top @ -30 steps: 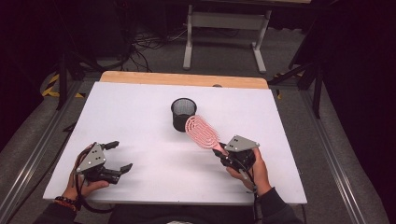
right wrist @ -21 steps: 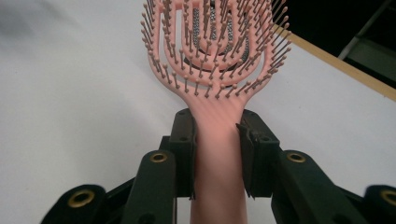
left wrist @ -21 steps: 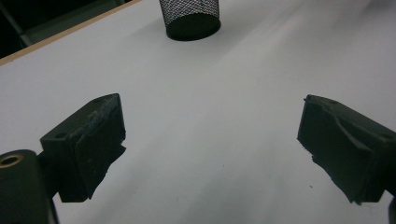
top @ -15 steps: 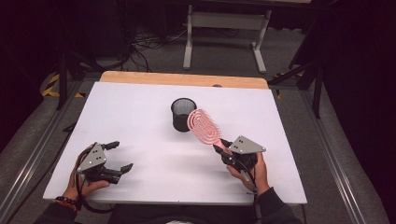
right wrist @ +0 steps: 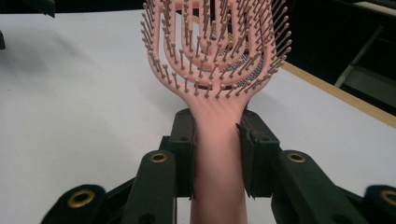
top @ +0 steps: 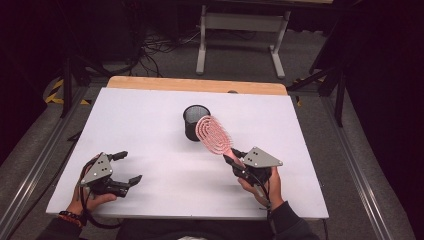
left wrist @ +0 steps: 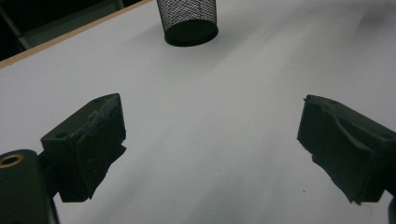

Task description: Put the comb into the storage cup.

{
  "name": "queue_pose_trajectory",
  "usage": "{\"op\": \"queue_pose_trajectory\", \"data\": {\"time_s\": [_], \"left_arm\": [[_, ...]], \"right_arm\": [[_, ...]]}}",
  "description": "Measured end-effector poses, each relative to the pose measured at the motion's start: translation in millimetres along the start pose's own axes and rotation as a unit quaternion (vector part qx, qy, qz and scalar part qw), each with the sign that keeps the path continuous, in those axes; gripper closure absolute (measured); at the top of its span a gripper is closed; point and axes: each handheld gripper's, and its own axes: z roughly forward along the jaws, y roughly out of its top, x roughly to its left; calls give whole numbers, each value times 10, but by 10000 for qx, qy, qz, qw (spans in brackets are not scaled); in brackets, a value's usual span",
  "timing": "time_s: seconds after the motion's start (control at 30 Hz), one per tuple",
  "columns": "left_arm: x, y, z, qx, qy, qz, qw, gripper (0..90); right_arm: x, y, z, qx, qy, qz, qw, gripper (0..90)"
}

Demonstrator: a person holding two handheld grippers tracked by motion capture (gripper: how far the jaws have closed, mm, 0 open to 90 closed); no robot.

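White tabletop (top: pixel 165 125) with a wooden far edge, standing on grey carpet; metal frame legs (top: pixel 202 47) and loose cables (top: pixel 160 42) lie beyond it in a dark room. High view: black mesh cup (top: pixel 195 121) upright near the table's middle. Right gripper (top: pixel 235 157), near the front edge at the right, is clamped on the handle of a pink hairbrush (top: pixel 214 134), whose head rises toward the cup and overlaps its right side. Left gripper (top: pixel 125 167) rests at front left, jaws spread, nothing between them.

Left gripper view: two black pads (left wrist: pixel 100 140) well apart over bare white surface; mesh cup (left wrist: pixel 187 21) farther off at top.

Right gripper view: pink handle (right wrist: pixel 217 158) pinched between both jaws, touching each; bristled head (right wrist: pixel 215 44) upright above them, with the cup's mesh behind it.
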Motion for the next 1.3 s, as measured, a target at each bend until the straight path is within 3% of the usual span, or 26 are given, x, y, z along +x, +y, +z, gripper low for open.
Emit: {"op": "queue_pose_trajectory", "data": {"time_s": [0.47,0.9,1.3], "left_arm": [[-1,20,-7,-27,11,7,10000,85],[-16,111,-5,-235,-173,-117,9995,87],[-200,352,75,-339,-120,109,9993,82]], "right_arm": [[111,115,142,-432,-58,100,9990,691],[217,220,318,-689,-77,123,9975,691],[409,262,433,-801,-18,-19,9968,691]]}}
